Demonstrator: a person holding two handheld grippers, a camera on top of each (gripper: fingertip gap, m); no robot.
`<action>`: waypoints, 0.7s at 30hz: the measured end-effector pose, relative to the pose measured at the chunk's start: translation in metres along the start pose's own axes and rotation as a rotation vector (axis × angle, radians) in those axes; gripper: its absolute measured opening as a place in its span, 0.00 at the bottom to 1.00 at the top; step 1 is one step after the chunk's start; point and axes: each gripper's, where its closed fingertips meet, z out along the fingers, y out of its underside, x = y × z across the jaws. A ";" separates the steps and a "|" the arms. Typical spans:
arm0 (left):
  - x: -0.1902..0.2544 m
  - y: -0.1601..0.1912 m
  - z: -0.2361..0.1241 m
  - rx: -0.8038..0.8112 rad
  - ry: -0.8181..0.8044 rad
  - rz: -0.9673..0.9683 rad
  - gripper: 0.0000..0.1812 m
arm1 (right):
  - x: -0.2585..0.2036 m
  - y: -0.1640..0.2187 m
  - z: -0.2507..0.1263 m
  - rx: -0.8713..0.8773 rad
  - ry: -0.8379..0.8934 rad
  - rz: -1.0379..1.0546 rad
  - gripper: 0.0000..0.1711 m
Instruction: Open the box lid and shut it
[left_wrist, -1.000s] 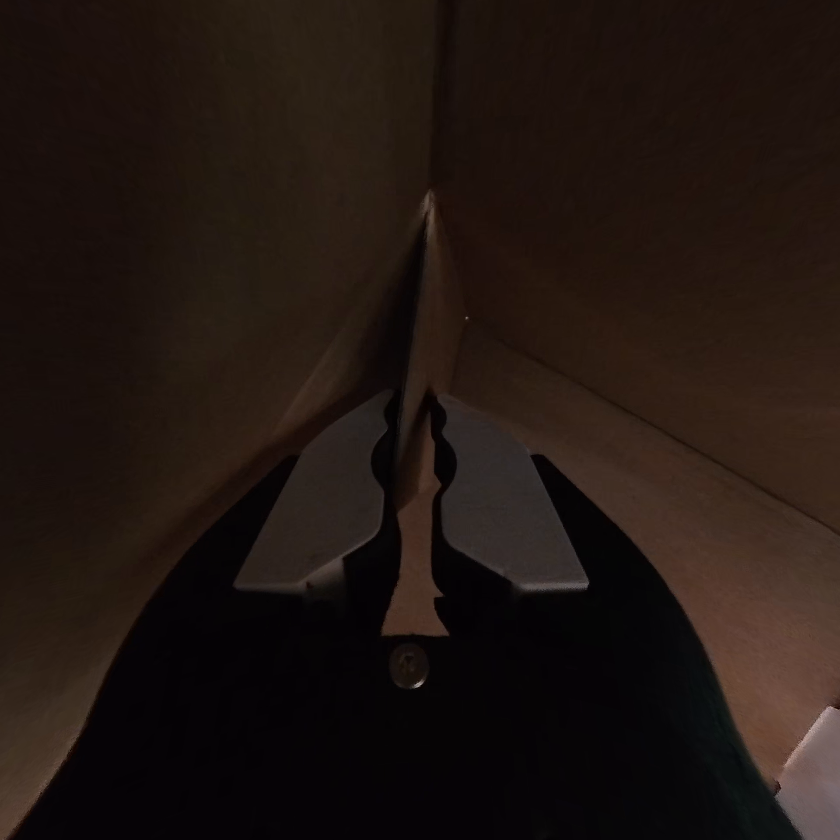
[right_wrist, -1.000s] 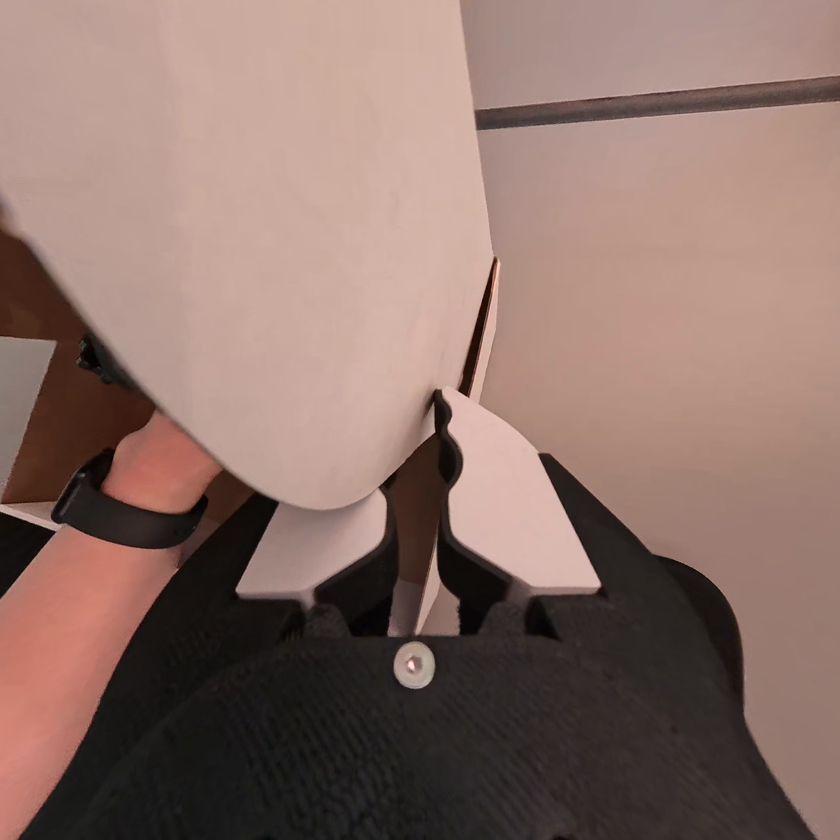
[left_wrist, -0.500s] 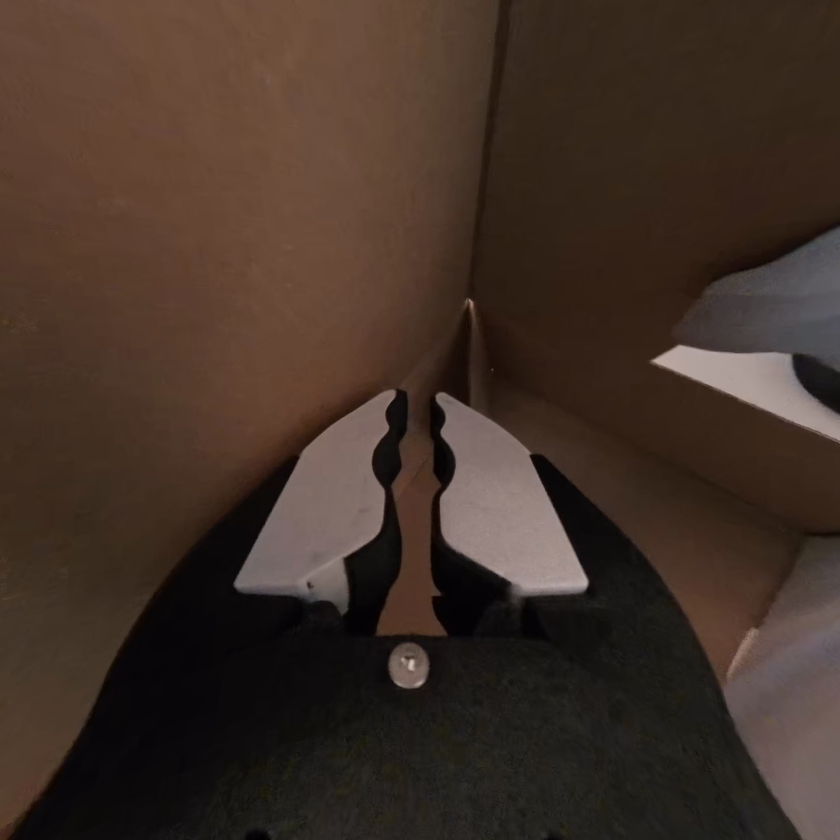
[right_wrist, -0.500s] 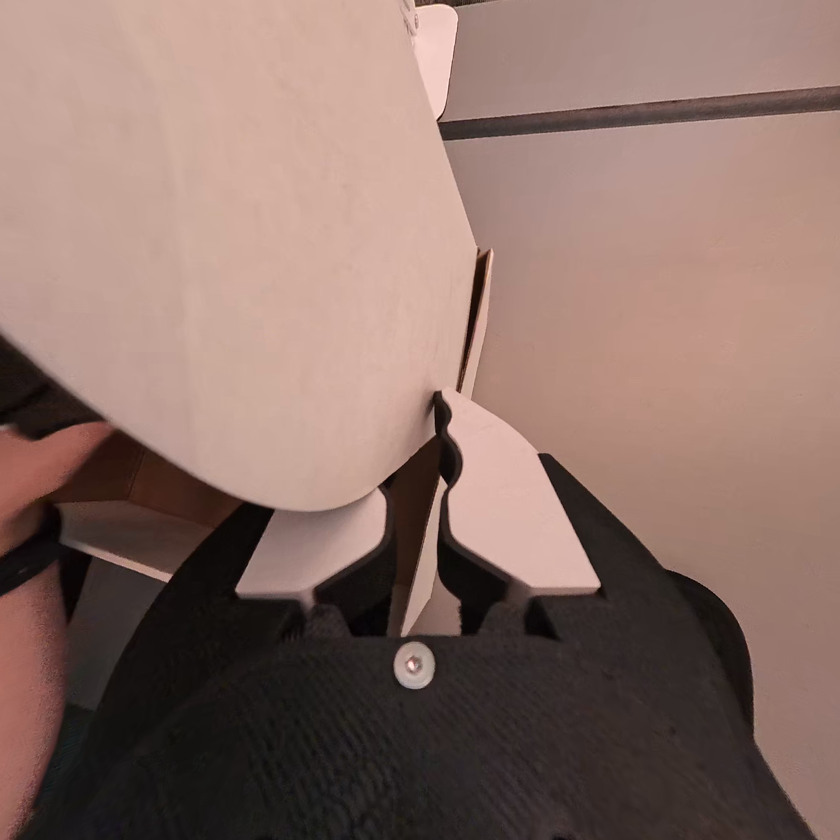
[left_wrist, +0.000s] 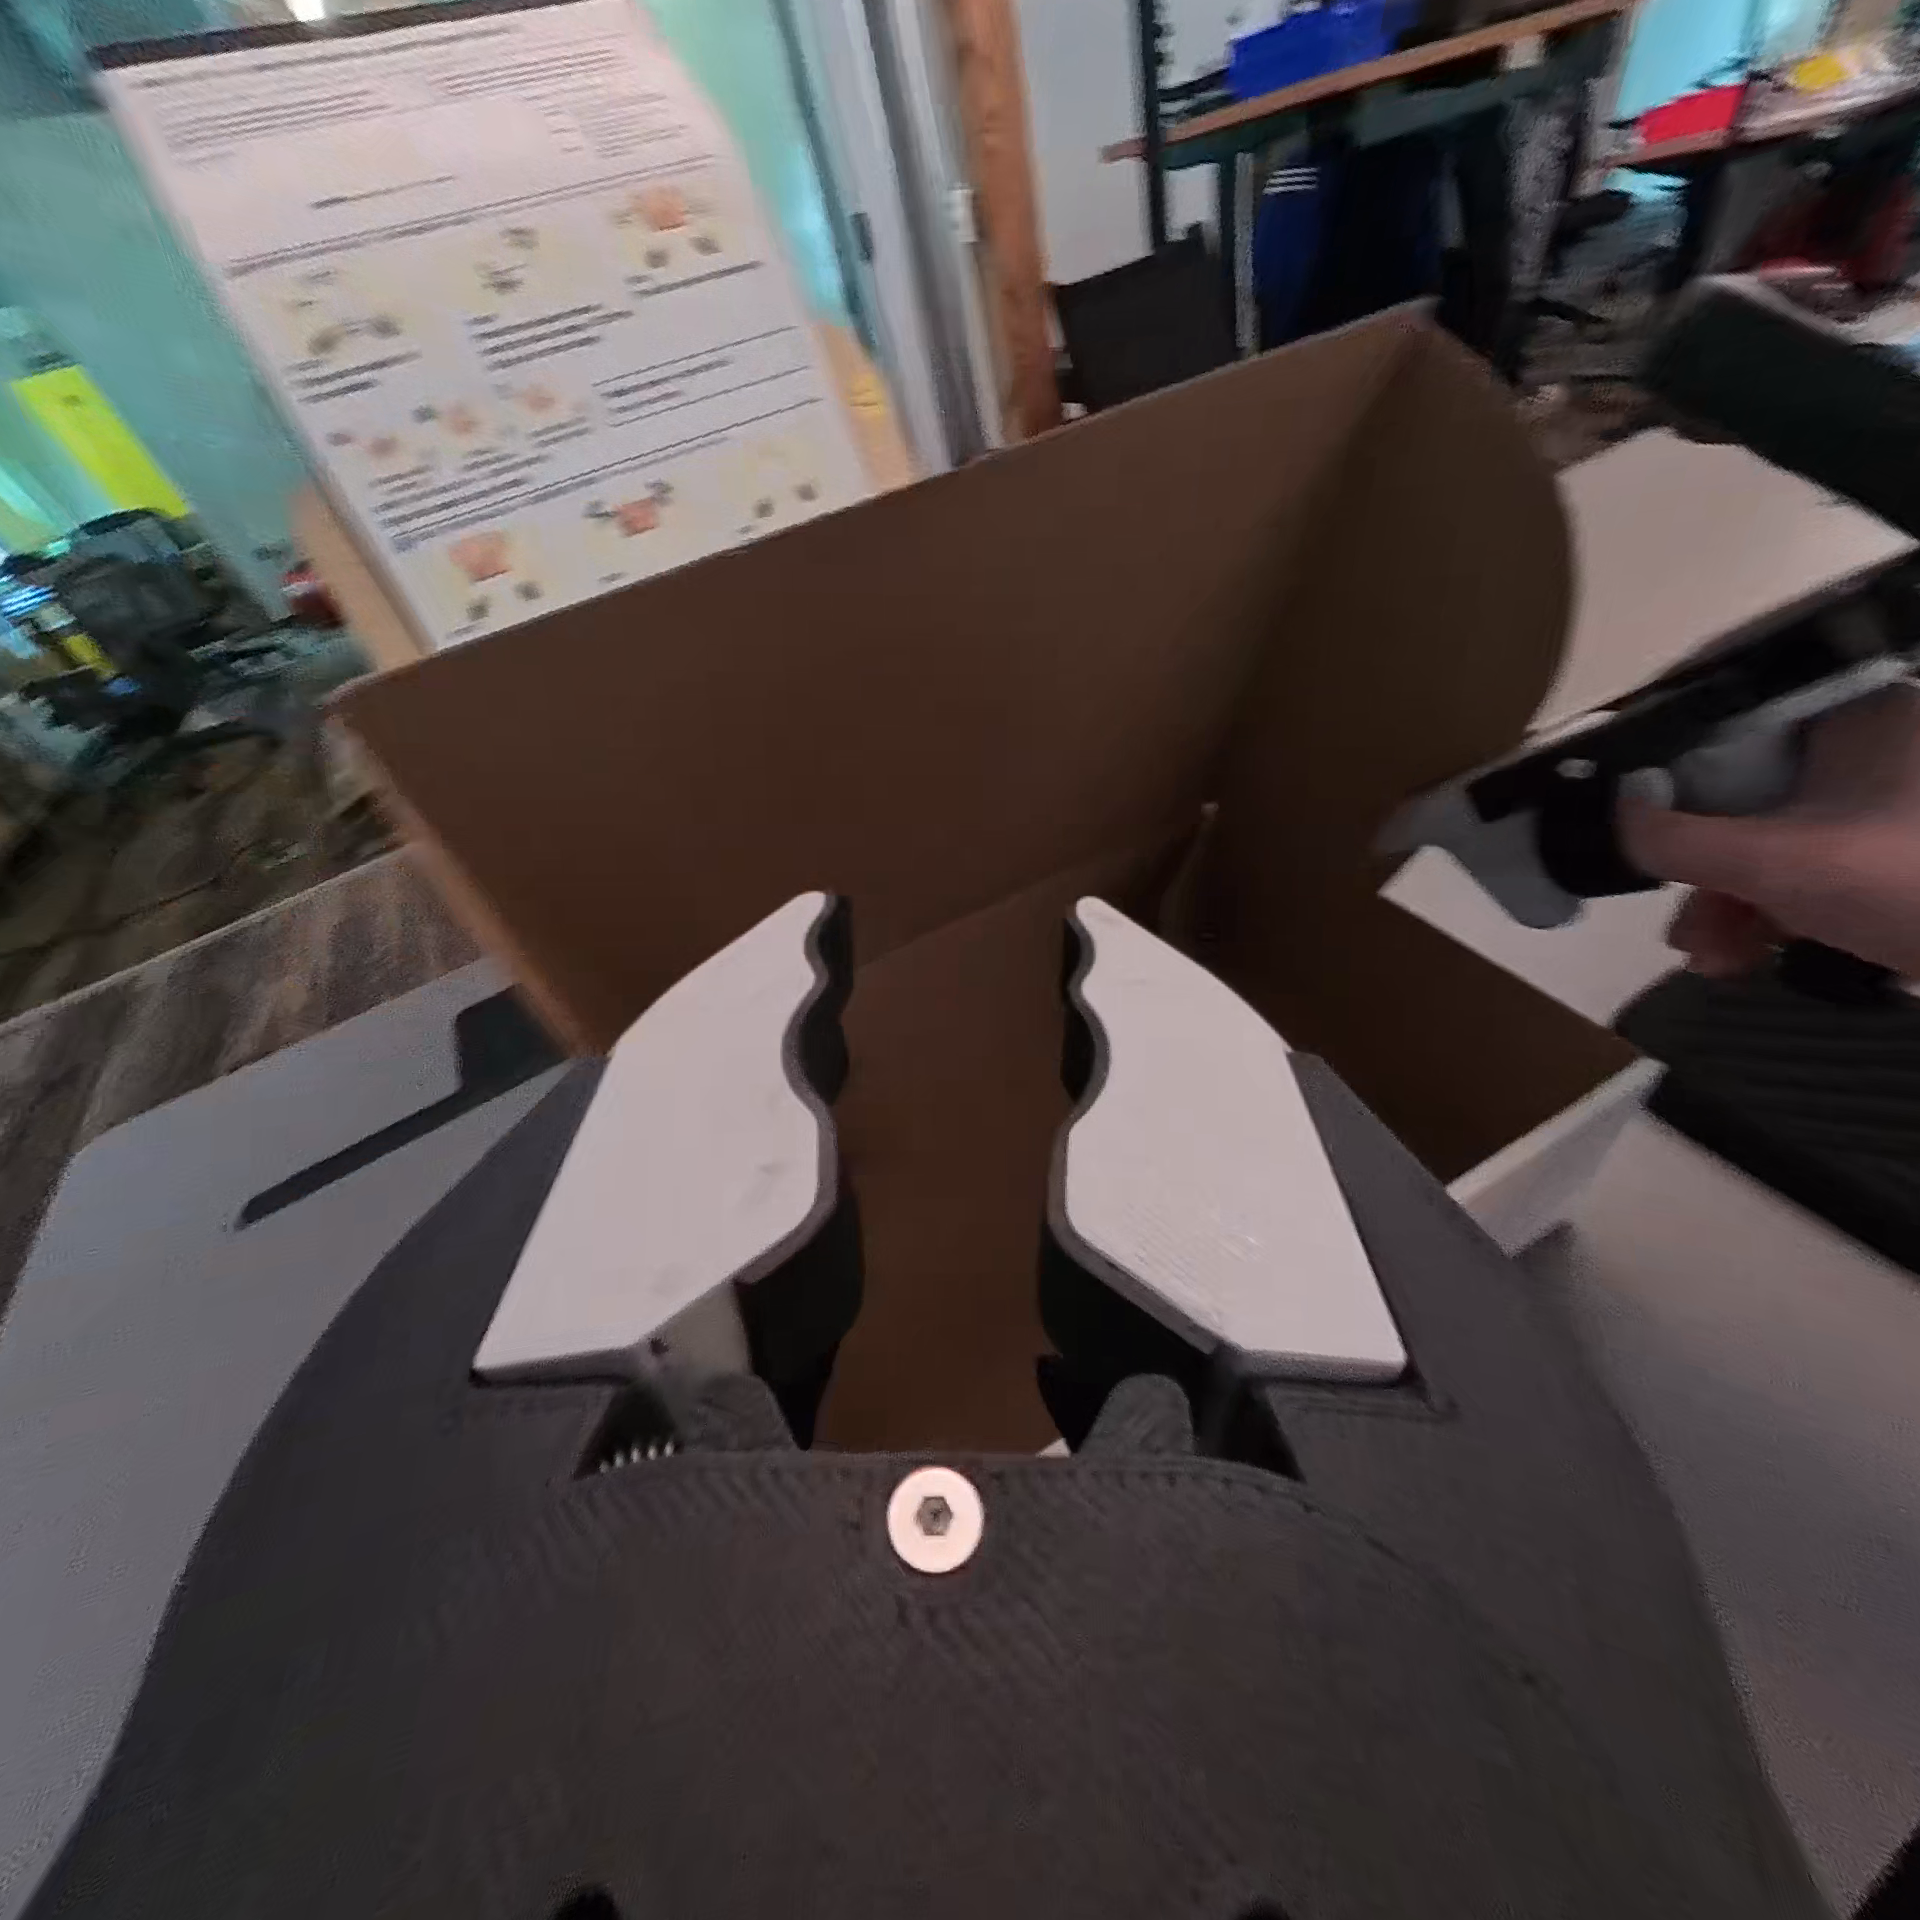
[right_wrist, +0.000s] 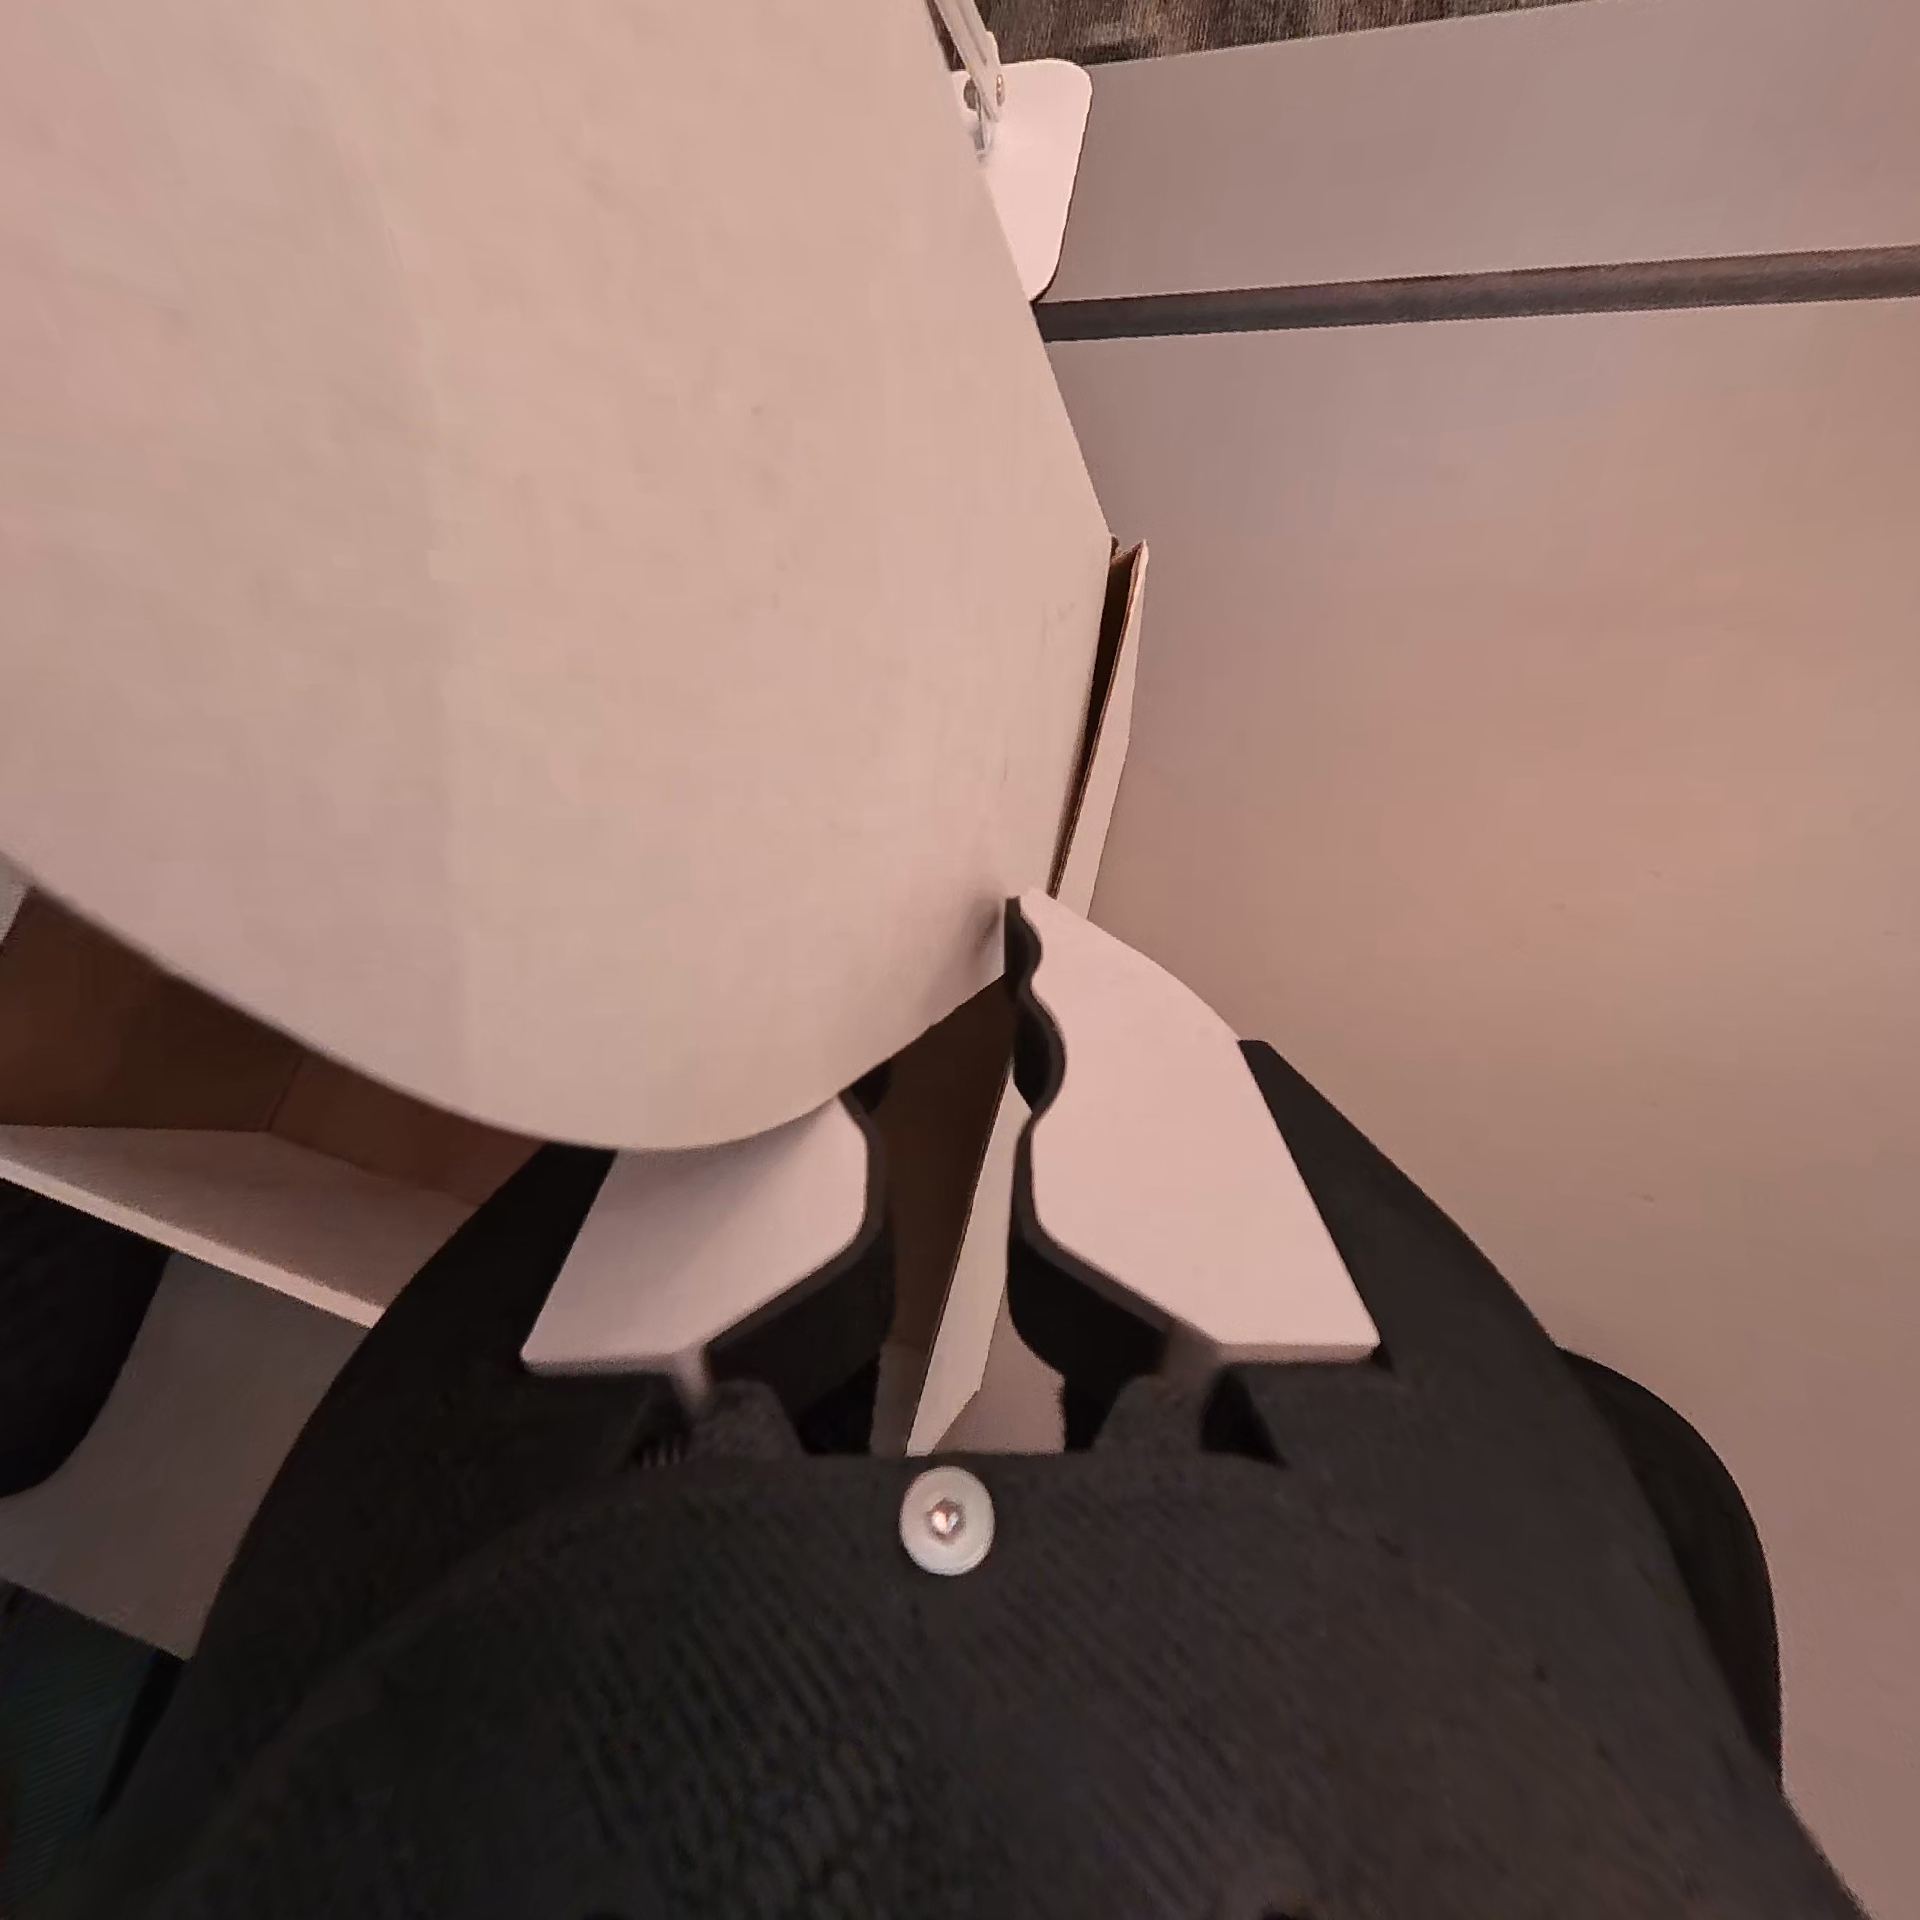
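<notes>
The box (left_wrist: 1351, 997) sits open on the grey table (left_wrist: 156, 1299), lid (left_wrist: 883, 675) raised; left gripper (left_wrist: 948, 935) gapes over it, holding nothing; right gripper (right_wrist: 997, 925) pinches a side flap (right_wrist: 520, 571), which hides 1 finger.

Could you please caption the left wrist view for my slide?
Open left hand-held gripper faces the cardboard box, lid raised, poster behind.

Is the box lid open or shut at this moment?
Open. The lid stands raised above the box, its brown interior exposed; the right hand-held gripper grips its side flap.
</notes>
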 end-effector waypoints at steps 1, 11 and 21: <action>-0.015 0.004 -0.004 -0.001 -0.038 -0.023 0.23 | 0.001 0.000 -0.001 0.009 0.001 -0.002 0.13; -0.102 0.040 -0.003 -0.009 -0.115 -0.282 0.33 | 0.002 -0.013 -0.024 0.120 -0.045 -0.031 0.28; -0.111 0.059 0.043 -0.168 -0.142 -0.183 0.17 | -0.014 -0.052 -0.075 0.319 -0.088 -0.081 0.31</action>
